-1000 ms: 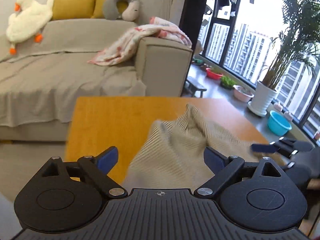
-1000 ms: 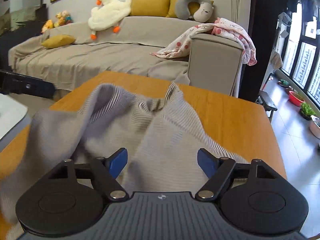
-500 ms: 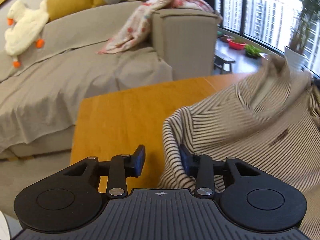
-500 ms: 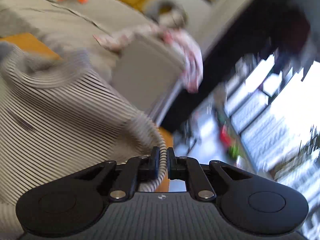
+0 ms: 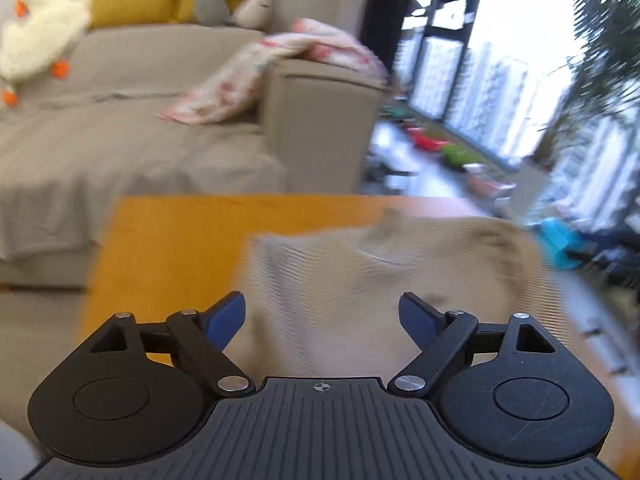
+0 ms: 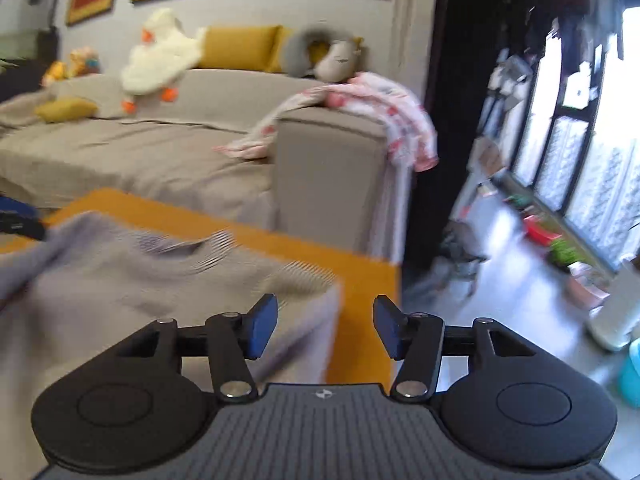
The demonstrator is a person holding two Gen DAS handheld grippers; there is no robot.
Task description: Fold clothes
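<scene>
The sofa (image 6: 160,152) with its plush duck (image 6: 160,60) and pink blanket (image 6: 360,112) fills the far side of the room, unchanged apart from motion blur; in front of it the orange table (image 5: 168,248) carries the task's thing, the striped garment (image 5: 380,280), and that is where the change lies. Half a second ago the cloth was lifted and bunched, with both grippers closed on an edge; now it lies spread and lower on the table, its left border running straight toward the far side in the left wrist view and its right border ending short of the table's right edge in the right wrist view, with a neckline showing toward the far side (image 6: 200,248). The left gripper (image 5: 322,316) has let go: its jaws are opening and already stand wide, the cloth lies beneath the gap and neither blue pad presses on it. The right gripper (image 6: 325,326) has also released: its jaws are opening, about half apart, with the garment's near right corner under its left finger and bare table under the gap; nothing is held. I read this as the end of a shake-out or lay-flat move, so the garment looks ready for its 1st fold; some rumpling near the collar may want smoothing, though blur hides the finer creases. Both tools are free to take fresh holds on the edges.
</scene>
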